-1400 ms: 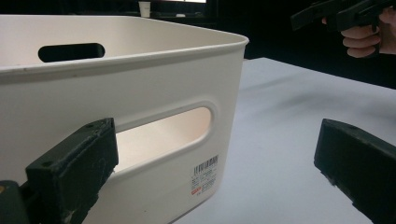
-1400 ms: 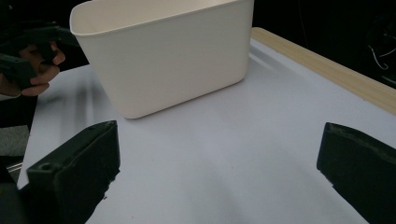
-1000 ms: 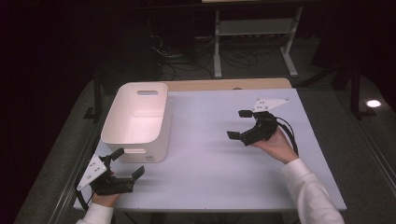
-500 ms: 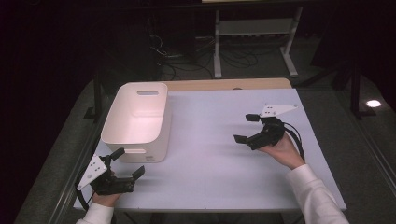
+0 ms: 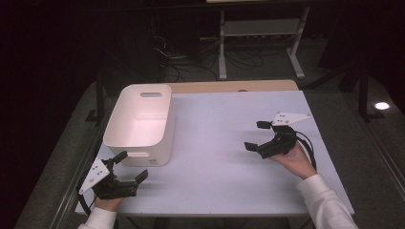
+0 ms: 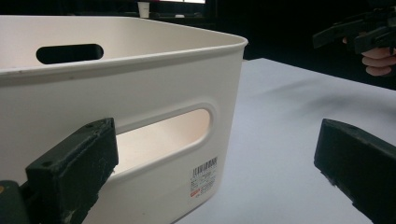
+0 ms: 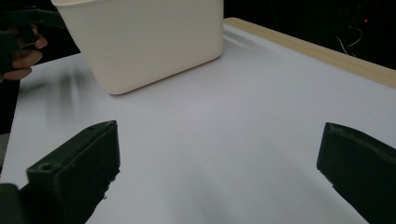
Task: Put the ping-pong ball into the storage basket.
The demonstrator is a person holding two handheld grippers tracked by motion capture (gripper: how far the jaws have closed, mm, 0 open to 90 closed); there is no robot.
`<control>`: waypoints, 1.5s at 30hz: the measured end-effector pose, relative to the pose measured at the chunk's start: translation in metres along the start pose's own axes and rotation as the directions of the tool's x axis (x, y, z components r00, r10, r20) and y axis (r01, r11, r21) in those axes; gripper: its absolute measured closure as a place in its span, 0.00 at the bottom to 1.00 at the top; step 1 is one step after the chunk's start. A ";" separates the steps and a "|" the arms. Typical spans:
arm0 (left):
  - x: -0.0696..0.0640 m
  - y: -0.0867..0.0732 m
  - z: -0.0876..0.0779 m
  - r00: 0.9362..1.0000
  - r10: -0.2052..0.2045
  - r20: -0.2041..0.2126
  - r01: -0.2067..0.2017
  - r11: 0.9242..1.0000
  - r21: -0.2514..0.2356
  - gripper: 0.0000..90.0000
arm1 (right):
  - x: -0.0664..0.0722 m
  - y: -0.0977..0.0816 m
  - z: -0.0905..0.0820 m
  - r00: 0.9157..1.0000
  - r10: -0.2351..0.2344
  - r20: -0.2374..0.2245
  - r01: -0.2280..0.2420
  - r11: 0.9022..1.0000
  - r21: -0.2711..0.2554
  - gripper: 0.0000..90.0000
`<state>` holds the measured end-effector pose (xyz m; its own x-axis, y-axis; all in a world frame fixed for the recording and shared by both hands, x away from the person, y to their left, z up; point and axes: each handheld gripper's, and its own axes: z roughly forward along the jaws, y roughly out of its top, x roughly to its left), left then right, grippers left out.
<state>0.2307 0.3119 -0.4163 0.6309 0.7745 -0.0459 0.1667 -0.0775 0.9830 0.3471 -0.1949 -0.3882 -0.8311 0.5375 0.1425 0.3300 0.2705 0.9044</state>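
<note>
The white bin (image 5: 141,124) sits far-left on the counter (image 5: 219,157). Left claw (image 5: 125,168), released, should straddle the near handle slot (image 6: 163,135); right claw (image 5: 258,136) waits released.

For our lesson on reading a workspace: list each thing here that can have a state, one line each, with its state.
White plastic bin with handle slots: upright, empty, standing on the table.
Left gripper: open, holding nothing, beside the bin's near end.
Right gripper: open, holding nothing, apart from the bin.
</note>
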 end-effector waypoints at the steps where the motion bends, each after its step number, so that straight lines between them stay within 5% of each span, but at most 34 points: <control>1: 0.000 0.000 0.000 1.000 -0.001 0.000 0.001 1.000 -0.001 0.00 | 0.000 -0.001 -0.001 1.000 0.001 0.003 -0.001 1.000 -0.003 0.00; 22: 0.000 0.000 0.000 1.000 0.000 -0.002 0.000 1.000 -0.002 0.00 | -0.002 -0.026 -0.024 0.999 0.037 0.039 -0.036 0.999 -0.016 0.00; 45: 0.000 0.000 -0.001 1.000 0.006 0.001 -0.006 1.000 0.003 0.00 | 0.001 -0.054 -0.058 0.991 0.070 0.112 -0.059 0.993 -0.098 0.00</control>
<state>0.2301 0.3129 -0.4165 0.6326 0.7734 -0.0399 0.1650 -0.0842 0.9827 0.3028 -0.2552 -0.4138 -0.7507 0.6411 0.1592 0.3330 0.1592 0.9294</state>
